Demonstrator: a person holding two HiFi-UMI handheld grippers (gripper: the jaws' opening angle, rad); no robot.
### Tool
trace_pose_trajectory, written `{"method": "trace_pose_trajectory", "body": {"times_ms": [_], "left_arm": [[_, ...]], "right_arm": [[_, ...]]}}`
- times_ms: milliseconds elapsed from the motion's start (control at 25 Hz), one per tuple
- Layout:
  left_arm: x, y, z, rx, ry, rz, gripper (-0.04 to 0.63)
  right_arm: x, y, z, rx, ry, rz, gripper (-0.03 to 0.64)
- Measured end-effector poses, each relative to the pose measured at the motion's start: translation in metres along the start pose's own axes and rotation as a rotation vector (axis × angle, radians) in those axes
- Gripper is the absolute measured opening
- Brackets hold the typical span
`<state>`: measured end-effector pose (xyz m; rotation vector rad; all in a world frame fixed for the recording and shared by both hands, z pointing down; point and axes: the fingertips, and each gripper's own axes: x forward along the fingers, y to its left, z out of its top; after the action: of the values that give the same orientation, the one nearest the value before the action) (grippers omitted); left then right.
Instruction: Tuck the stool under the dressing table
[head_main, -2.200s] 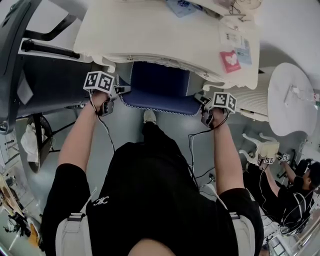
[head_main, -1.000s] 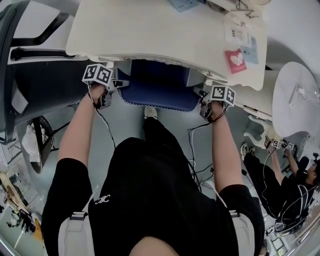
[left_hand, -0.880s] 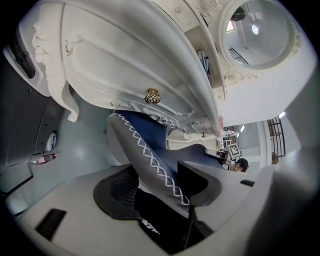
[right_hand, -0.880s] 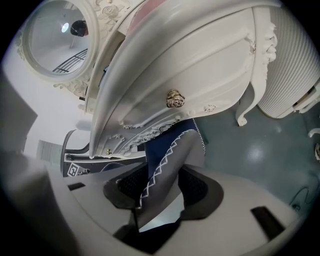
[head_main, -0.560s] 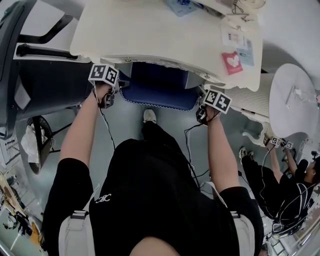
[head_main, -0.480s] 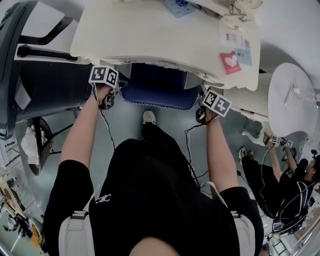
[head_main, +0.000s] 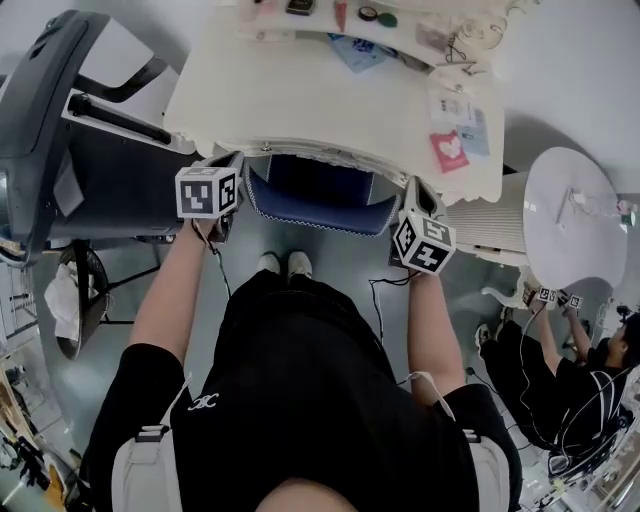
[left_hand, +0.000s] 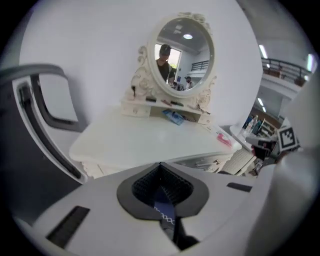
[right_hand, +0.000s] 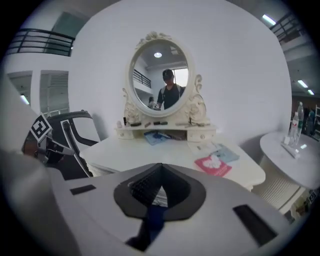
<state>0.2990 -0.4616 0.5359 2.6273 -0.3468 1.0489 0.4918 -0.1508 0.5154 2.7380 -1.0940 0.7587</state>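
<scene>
The blue-cushioned stool (head_main: 320, 195) stands mostly beneath the white dressing table (head_main: 330, 100), only its front edge with white trim showing. My left gripper (head_main: 235, 165) hovers above the stool's left front corner and my right gripper (head_main: 412, 198) above its right front corner, both apart from it. Both have just been closing, with nothing between the jaws. In the left gripper view the left gripper (left_hand: 160, 167) is shut, and a sliver of the stool (left_hand: 164, 212) shows through the gap. The right gripper (right_hand: 160, 169) is likewise shut and empty.
An oval mirror (right_hand: 160, 75) and small items stand at the back of the tabletop, with a pink card (head_main: 447, 150) near its right edge. A dark exercise machine (head_main: 60, 120) stands left, a round white side table (head_main: 575, 220) right. Another person (head_main: 560, 380) sits at the lower right.
Both grippers have left the stool's front corners and risen toward the camera, tilting up to face the tabletop and mirror. The person's feet now stand together in front of the stool.
</scene>
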Motion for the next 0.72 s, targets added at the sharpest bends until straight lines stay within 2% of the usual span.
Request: {"method": "trace_pose_trajectory", "body": {"times_ms": [80, 280, 480, 720], "left_arm": [[-0.018, -0.006, 0.017, 0.055, -0.074, 0.042, 0.005], [-0.061, -0.033, 0.068, 0.076, -0.238, 0.059, 0.005], [-0.097, -0.067, 0.106, 0.143, -0.333, 0.042, 0.005], [-0.123, -0.095, 0.147, 0.181, -0.427, -0.009, 0.005]], "right_arm": [[-0.012, 0.016, 0.029, -0.049, -0.072, 0.0, 0.009], [-0.036, 0.048, 0.093, -0.079, -0.223, -0.005, 0.008], [-0.063, 0.082, 0.136, -0.037, -0.341, 0.025, 0.008], [-0.077, 0.113, 0.166, -0.104, -0.407, 0.004, 0.008]]}}
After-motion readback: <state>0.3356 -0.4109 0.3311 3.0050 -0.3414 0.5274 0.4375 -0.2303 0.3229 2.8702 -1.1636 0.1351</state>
